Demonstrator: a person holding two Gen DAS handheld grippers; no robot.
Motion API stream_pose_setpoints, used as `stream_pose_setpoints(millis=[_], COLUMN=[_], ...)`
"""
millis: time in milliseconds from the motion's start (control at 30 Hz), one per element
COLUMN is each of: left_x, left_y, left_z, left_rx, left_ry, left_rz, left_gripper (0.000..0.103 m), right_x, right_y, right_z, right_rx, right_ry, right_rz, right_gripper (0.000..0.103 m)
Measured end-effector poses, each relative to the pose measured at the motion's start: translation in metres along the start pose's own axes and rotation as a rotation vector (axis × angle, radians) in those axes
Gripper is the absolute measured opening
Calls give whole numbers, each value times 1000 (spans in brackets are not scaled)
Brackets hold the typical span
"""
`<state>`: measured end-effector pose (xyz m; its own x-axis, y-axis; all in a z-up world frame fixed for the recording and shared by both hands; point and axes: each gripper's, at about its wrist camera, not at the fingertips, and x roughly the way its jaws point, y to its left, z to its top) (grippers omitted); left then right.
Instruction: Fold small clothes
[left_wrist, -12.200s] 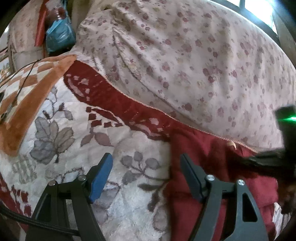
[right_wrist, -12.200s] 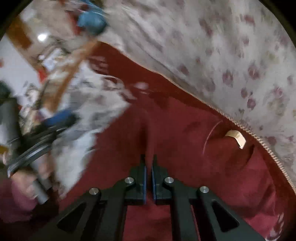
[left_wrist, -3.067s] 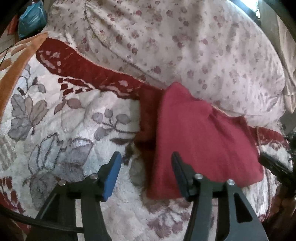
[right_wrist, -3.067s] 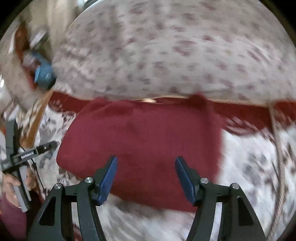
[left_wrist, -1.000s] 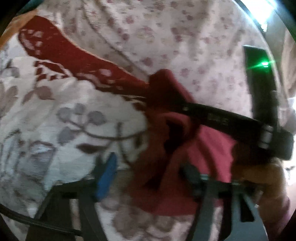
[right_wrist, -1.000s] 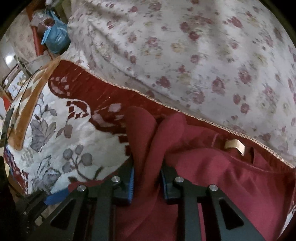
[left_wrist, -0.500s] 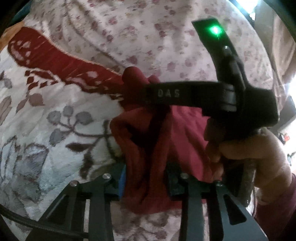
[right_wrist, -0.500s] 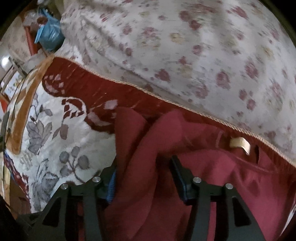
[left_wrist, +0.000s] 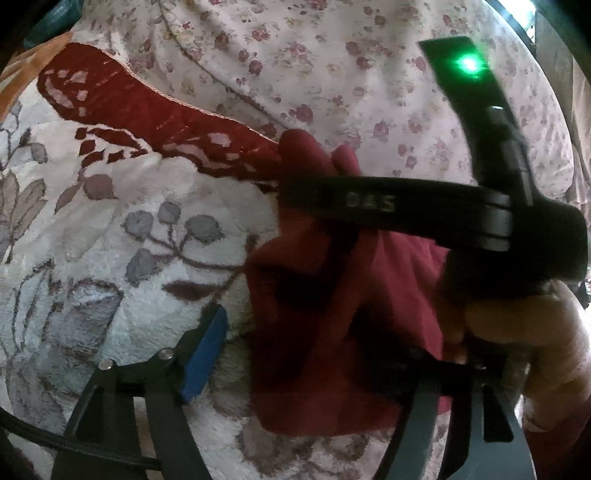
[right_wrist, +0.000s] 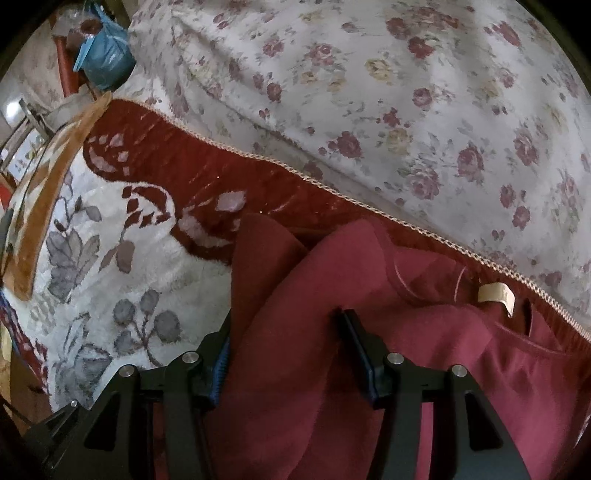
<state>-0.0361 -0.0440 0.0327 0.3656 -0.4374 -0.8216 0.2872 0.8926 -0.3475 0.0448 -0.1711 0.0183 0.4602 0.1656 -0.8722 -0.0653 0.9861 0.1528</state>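
Maroon garment (right_wrist: 332, 369) on a white, grey-leafed, red-bordered blanket (right_wrist: 110, 280); rose-print sheet (right_wrist: 406, 110)

Right claw (right_wrist: 291, 347) apparently loose around bunched maroon garment (right_wrist: 424, 369) on blanket (right_wrist: 122, 266).

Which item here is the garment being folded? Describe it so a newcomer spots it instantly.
Start from the big flowered quilt filling the top of the right wrist view, then drop to the plush blanket with grey leaves and a dark red border below it. The garment lies bunched there, between the right claw's fingers: plain dark red, no pattern, with a small tan label at its neck.
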Motion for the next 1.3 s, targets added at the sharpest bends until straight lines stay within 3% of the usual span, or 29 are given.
stream_pose_setpoints(millis=[267, 300, 333, 433, 633, 833, 1067, 1100, 1133, 1200, 1300], left_x=[6, 6, 4, -4, -40, -51, -3, 10, 19, 42, 49], left_y=[-7, -10, -13, -26, -77, -168, -256, -266, -272, -284, -279], left_z=[0, -1, -3, -5, -14, -22, -41, -45, -48, -53, -55], left_rx=[36, 47, 53, 63, 157, 326, 438, 446, 452, 443, 442], left_ry=[9, 9, 13, -2, -71, -72, 30, 54, 72, 114, 134], left_rz=[-10, -27, -56, -112, -184, -284, -336, -332, -332, -329, -295], left_gripper=[73, 60, 38, 22, 20, 20, 19, 17, 6, 5, 6], right_x=[-23, -27, -31, -43, -88, -155, -186, -185, -184, -177, -166], right_y=[-9, -13, -16, -30, -61, -112, -196, -211, -223, -249, -278], right_z=[-10, -13, -14, -20, -29, -41, -88, -98, -104, -118, -142], right_rx=[-11, -5, 3, 44, 113, 148, 274, 302, 323, 404, 574], right_ry=[-40, -49, -55, -77, -135, -216, -227, -229, -229, -225, -221], right_rz=[29, 36, 44, 89, 134, 65, -49, -75, -104, -145, -66], right_gripper=[32, 30, 28, 24, 23, 21, 15, 3, 2, 3, 5])
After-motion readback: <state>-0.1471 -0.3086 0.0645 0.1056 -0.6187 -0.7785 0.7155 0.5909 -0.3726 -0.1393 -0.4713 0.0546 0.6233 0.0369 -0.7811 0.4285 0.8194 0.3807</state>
